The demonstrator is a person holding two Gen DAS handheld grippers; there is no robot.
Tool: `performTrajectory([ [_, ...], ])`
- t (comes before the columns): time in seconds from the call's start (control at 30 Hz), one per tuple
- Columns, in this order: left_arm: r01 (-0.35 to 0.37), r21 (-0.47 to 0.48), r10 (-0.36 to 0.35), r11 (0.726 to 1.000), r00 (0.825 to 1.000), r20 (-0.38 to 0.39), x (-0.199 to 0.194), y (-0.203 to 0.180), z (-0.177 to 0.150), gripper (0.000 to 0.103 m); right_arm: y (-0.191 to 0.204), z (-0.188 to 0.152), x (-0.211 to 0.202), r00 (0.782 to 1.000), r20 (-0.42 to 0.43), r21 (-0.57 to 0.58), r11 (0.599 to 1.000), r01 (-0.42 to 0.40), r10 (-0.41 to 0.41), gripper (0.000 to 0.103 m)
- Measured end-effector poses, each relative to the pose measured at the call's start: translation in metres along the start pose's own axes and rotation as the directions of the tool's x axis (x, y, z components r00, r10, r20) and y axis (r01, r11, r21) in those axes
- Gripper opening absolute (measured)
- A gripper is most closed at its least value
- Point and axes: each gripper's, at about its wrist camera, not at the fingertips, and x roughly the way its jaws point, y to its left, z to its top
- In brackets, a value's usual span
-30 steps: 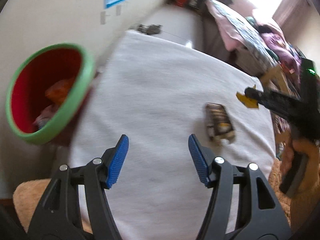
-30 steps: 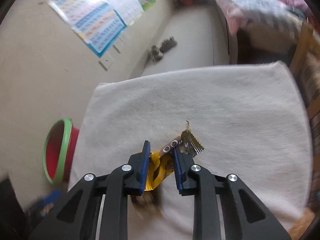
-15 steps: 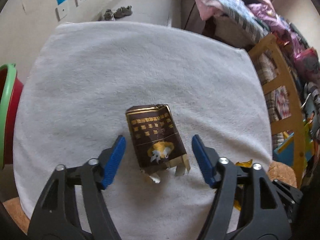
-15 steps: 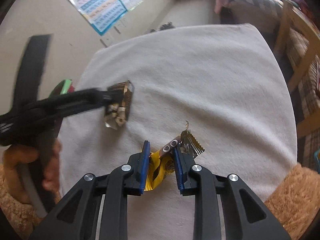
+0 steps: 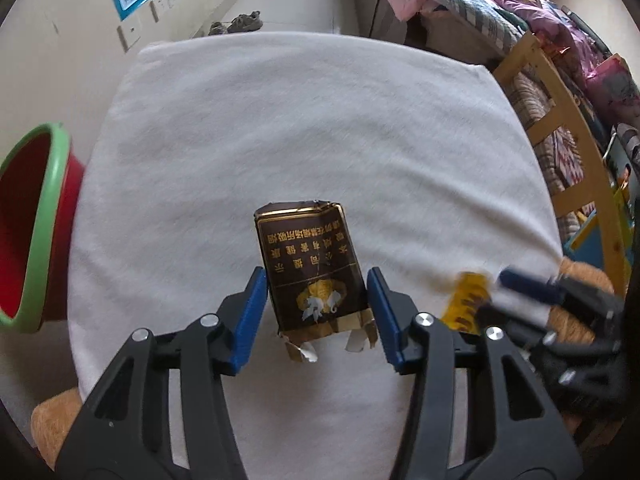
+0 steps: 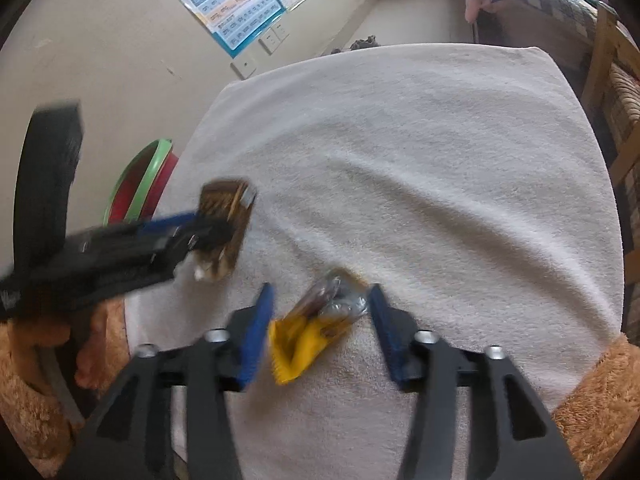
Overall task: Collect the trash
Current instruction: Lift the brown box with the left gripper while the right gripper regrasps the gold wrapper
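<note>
In your left wrist view, the left gripper [image 5: 316, 312] sits low in the middle of the frame with its jaws closing around the dark cigarette pack [image 5: 310, 272]. The pack lies flat on the white towel [image 5: 280, 128], its lower half between the blue pads; a thin gap shows at each side, so you hold nothing yet. Its long axis runs up and down the frame, along your fingers, with the torn, flapped end toward you and the crumpled end pointing at the upper edge. Close squarely across the short sides, just above the torn flaps, and wait for both pads to press before you lift. The red bin with the green rim [image 5: 36, 216] stands at the left edge, off the towel. At the lower right, the yellow wrapper [image 5: 466, 300] shows beside the blurred right gripper.

In your right wrist view, the right gripper [image 6: 320, 320] is at lower centre, its jaws opening and wide apart. The yellow wrapper [image 6: 316, 328] lies between them on the towel, touching neither pad as far as the blur lets you tell. Its long axis runs diagonally, yellow end toward lower left, silvery crumpled end toward upper right. If you mean to take it, roll your wrist so the pads meet its long sides. The cigarette pack [image 6: 226, 224] shows at left of centre, under the blurred left gripper, with the bin [image 6: 140, 180] beyond it.
</note>
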Motion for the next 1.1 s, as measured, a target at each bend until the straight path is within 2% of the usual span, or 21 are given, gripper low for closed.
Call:
performTrajectory([
  [0.2,0.028,-0.086,-0.027,0.996,1.0,0.013,0.001,0.011,-0.011,0.051,-0.004,-0.001,-0.003,1.0,-0.004,0.035,0.999,-0.006,0.006,0.059],
  [0.3,0.033,-0.091,-0.031,0.995,0.999,0.022,0.0,0.011,-0.013,0.054,-0.002,-0.001,-0.004,0.999,-0.014,0.05,0.998,-0.034,0.034,0.059],
  [0.37,0.021,-0.084,-0.018,0.996,0.999,0.039,0.0,0.009,-0.013,0.065,0.001,-0.002,-0.002,0.999,-0.026,0.049,0.998,-0.041,0.042,0.059],
  [0.5,-0.026,-0.087,0.034,0.996,0.995,0.094,-0.005,0.009,-0.013,0.075,0.004,-0.007,-0.002,0.996,-0.053,0.066,0.996,-0.062,0.065,0.059],
  [0.57,-0.021,-0.094,0.032,0.995,0.993,0.109,-0.006,0.011,-0.012,0.077,0.005,-0.01,-0.003,0.996,-0.061,0.07,0.995,-0.066,0.07,0.059],
  [0.83,0.008,-0.175,-0.005,0.984,1.0,0.02,0.008,0.022,-0.013,0.077,0.004,-0.015,-0.002,0.995,-0.08,0.07,0.996,-0.049,0.055,0.06],
  [1.03,0.045,-0.167,-0.047,0.985,0.999,-0.006,0.014,0.02,-0.014,0.052,0.002,-0.019,-0.004,0.995,-0.096,0.079,0.996,-0.027,0.035,0.06],
  [1.1,0.033,-0.138,-0.033,0.99,0.999,0.002,0.013,0.015,-0.014,0.05,0.001,-0.021,-0.007,0.995,-0.093,0.085,0.996,-0.024,0.032,0.06],
])
